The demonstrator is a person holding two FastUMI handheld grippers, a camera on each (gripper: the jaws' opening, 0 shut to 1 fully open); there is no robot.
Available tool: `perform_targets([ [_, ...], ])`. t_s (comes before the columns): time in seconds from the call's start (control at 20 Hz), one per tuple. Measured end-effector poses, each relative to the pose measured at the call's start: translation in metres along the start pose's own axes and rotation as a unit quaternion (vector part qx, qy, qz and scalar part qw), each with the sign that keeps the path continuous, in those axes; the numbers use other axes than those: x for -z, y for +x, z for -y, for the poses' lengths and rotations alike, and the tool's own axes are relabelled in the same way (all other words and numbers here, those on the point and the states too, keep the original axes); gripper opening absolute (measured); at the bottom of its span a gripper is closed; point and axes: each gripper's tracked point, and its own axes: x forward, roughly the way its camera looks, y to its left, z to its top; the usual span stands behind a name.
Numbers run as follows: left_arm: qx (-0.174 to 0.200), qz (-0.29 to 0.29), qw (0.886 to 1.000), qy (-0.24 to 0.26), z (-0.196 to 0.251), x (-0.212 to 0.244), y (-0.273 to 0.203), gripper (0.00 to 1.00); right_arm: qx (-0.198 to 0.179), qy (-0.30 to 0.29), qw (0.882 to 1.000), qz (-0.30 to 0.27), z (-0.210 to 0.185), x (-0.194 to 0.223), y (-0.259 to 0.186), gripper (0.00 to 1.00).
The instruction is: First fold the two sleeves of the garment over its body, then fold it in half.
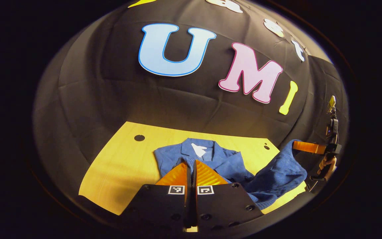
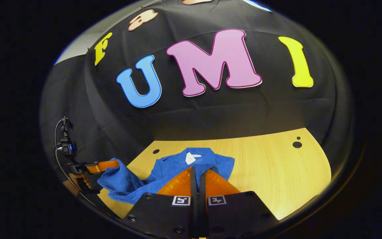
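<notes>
Left gripper view, left to right: bare table [image 1: 118, 159], then the left gripper [image 1: 192, 167], fingers pressed together, low over the blue garment [image 1: 224, 162], whose collar lies flat at the far side. Farther right, the right gripper [image 1: 297, 146] pinches a raised flap of it – sleeve or hem, I cannot tell. Right gripper view has the left gripper likewise clamped on lifted cloth. Folding seems under way – halving not yet done.

Right hand-held gripper [image 2: 197, 172] looks pinched together over the blue garment [image 2: 174, 171]; left hand-held gripper [image 2: 116, 163] lifts a sleeve [image 2: 119, 182] off the desk [image 2: 270, 172].
</notes>
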Motion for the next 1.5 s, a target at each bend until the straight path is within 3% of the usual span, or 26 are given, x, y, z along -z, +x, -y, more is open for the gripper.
perform_targets([
  [0.2, -0.021, -0.003, 1.0, 0.012, -0.018, -0.013, 0.035, 0.0, -0.002, 0.009, 1.0, 0.002, 0.003, -0.01, 0.031, 0.04],
  [0.25, -0.026, -0.003, 0.999, 0.018, -0.022, -0.017, 0.045, 0.0, -0.002, 0.011, 1.0, 0.003, 0.004, -0.011, 0.04, 0.0],
  [0.3, -0.031, 0.002, 0.999, 0.024, -0.024, -0.02, 0.056, 0.0, -0.002, 0.012, 1.0, 0.003, 0.006, -0.013, 0.047, 0.04],
  [0.55, -0.041, 0.022, 0.998, 0.029, -0.034, -0.035, 0.101, 0.0, 0.004, 0.042, 0.999, 0.002, 0.019, -0.011, 0.089, 0.04],
  [0.85, -0.068, 0.029, 0.997, -0.025, -0.072, -0.043, 0.14, 0.0, 0.044, 0.086, 0.995, -0.004, 0.065, -0.013, 0.129, 0.04],
  [0.95, -0.089, 0.031, 0.995, -0.014, -0.078, -0.042, 0.146, 0.0, 0.061, 0.114, 0.992, -0.014, 0.08, -0.008, 0.139, 0.05],
  [1.0, -0.114, 0.033, 0.993, -0.005, -0.086, -0.043, 0.153, 0.1, 0.073, 0.113, 0.991, -0.006, 0.089, -0.011, 0.143, 0.0],
  [1.1, -0.142, 0.047, 0.989, 0.012, -0.087, -0.053, 0.153, 0.81, 0.096, 0.084, 0.991, 0.032, 0.101, -0.027, 0.14, 0.67],
  [1.15, -0.137, 0.055, 0.989, 0.01, -0.081, -0.057, 0.149, 0.8, 0.102, 0.064, 0.991, 0.05, 0.104, -0.035, 0.136, 1.0],
  [1.35, -0.129, 0.097, 0.987, -0.015, -0.062, -0.072, 0.132, 0.81, 0.106, -0.014, 0.991, 0.081, 0.09, -0.043, 0.111, 0.97],
  [1.5, -0.125, 0.137, 0.983, 0.004, -0.045, -0.089, 0.094, 0.81, 0.096, -0.049, 0.99, 0.088, 0.072, -0.037, 0.085, 0.97],
])
